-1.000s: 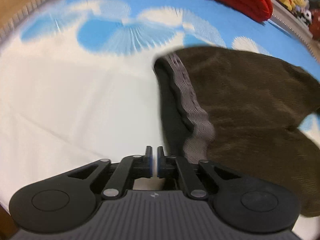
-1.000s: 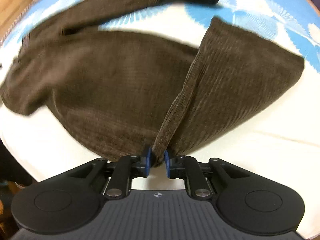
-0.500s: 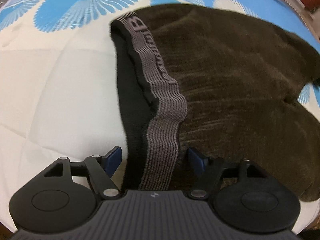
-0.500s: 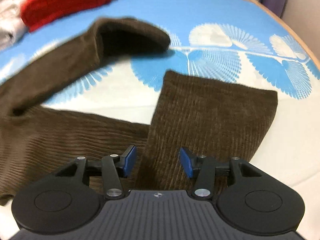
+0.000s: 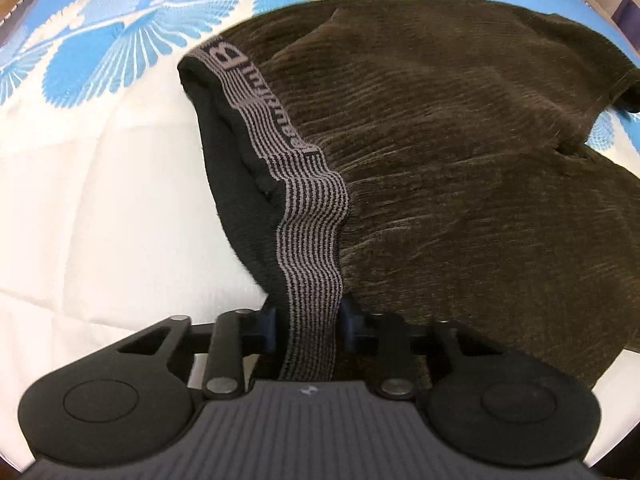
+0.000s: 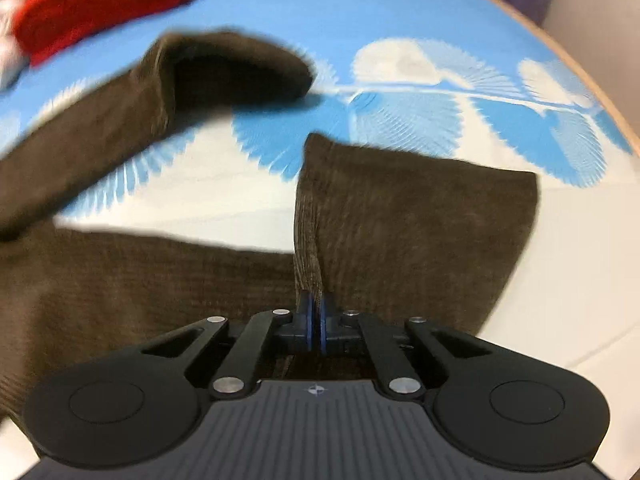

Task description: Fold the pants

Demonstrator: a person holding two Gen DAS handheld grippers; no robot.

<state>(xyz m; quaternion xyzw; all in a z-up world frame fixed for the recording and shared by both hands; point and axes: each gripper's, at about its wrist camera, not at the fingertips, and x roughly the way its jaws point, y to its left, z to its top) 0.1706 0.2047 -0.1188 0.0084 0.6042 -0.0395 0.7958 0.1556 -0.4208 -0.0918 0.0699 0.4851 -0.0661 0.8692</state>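
Dark brown corduroy pants (image 5: 460,152) lie on a blue and white bedspread. The grey striped waistband (image 5: 312,232) runs from upper left down into my left gripper (image 5: 308,328), whose jaws stand either side of it and close on it. In the right wrist view my right gripper (image 6: 316,320) is shut on a raised fold at the near edge of one pant leg (image 6: 416,232). The other leg (image 6: 168,92) lies across the upper left, its cuff opening dark.
The bedspread (image 5: 100,208) is white near me and blue patterned farther off. A red garment (image 6: 104,4) lies at the far left of the bed. The bed's tan edge (image 6: 560,48) curves along the right.
Both grippers were open half a second ago. The left has now closed on the waistband and the right has closed on the pant leg's edge.
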